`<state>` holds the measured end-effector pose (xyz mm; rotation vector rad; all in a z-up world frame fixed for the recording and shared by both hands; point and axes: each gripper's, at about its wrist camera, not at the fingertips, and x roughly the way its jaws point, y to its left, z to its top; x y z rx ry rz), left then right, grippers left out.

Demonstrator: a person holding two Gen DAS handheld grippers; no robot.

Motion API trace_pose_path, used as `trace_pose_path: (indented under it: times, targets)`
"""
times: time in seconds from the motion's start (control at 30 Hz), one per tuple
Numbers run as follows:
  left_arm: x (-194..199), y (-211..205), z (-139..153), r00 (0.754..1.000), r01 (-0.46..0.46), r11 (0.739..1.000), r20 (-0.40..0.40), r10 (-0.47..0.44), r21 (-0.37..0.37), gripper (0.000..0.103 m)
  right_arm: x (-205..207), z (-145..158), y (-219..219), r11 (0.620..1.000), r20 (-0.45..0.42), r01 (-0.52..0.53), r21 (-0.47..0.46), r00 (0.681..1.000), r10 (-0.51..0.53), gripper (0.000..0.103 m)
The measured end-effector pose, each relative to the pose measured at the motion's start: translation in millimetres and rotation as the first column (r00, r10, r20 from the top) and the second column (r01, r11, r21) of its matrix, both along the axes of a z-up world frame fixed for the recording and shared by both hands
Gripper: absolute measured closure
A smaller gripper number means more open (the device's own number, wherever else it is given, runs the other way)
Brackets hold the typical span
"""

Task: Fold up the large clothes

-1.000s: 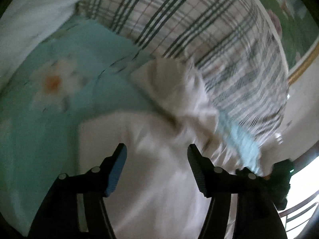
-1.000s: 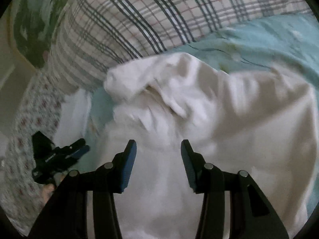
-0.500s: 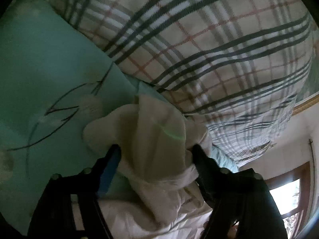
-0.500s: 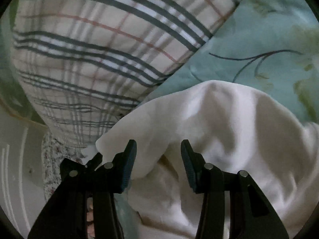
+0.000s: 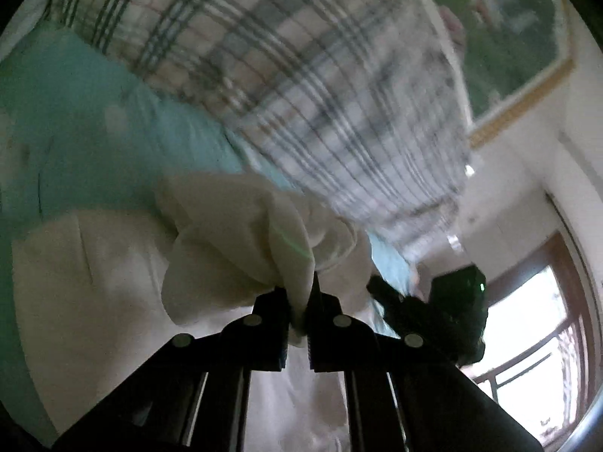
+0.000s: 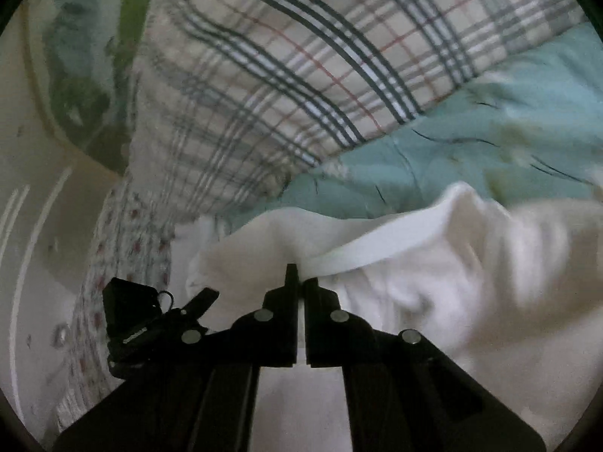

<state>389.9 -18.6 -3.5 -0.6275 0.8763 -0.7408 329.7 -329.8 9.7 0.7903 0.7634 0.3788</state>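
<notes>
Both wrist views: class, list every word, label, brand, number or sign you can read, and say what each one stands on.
No text can be read in either view.
Pale strip on the left tool's black body, seen from the right wrist: looks like lettering, too small and blurred to read.
White garment, plaid pillow, teal floral sheet: patterns only, no writing.
Framed picture on the wall: blurred, no lettering visible.

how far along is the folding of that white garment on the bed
Early. Done: both grips are made. The left gripper is shut on a bunched end of the white garment, and the right gripper pinches its banded edge. In hand: holding those two points above the teal bedsheet, near the plaid pillow. Left: no flat, finished fold shows; the cloth lies rumpled.
</notes>
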Motion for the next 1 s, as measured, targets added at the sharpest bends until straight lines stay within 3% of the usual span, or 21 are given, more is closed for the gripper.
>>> trace_pose_path:
  times: [0.17, 0.37, 0.53, 0.6, 0.67, 0.8, 0.9, 1.0]
  targets:
    - [-66, -43, -30, 0.998, 0.064, 0.998, -0.023, -0.064, 0.019, 0.097, -74, -12, -11, 0.998, -0.043, -0.007, -0.068, 0.999, 0.004, 0.101]
    - [-109, -61, -69, 0.988, 0.125, 0.992, -0.092, -0.123, 0.016, 0.096, -120, -46, -34, 0.997, -0.118, 0.048, -0.066, 0.991, -0.055, 0.101]
    - [-133, -42, -73, 0.987, 0.125, 0.991, -0.111, -0.12, 0.041, 0.082, -136, -57, -34, 0.996, -0.14, 0.021, -0.089, 0.99, -0.034, 0.101]
    - [-137, -28, -71, 0.989, 0.11, 0.992, -0.105, -0.104, 0.056, 0.06, -139, -60, -34, 0.995, -0.14, 0.019, -0.102, 0.99, -0.033, 0.101]
    - [-136, -16, -64, 0.993, 0.084, 0.994, -0.091, -0.077, 0.07, 0.048, -140, -62, -34, 0.994, -0.141, 0.021, -0.111, 0.989, -0.037, 0.101]
    - [-121, -3, -58, 0.996, 0.039, 0.995, -0.088, -0.031, 0.096, 0.037, -143, -75, -45, 0.994, -0.17, 0.057, -0.091, 0.983, -0.072, 0.097]
    - [-104, 3, -72, 0.99, 0.027, 0.994, -0.143, -0.011, 0.107, 0.036, -146, -82, -51, 0.995, -0.184, 0.084, -0.052, 0.979, -0.092, 0.096]
    - [-87, -4, -89, 0.978, 0.042, 0.996, -0.208, -0.025, 0.076, 0.036, -147, -86, -49, 0.995, -0.187, 0.085, -0.042, 0.978, -0.091, 0.085]
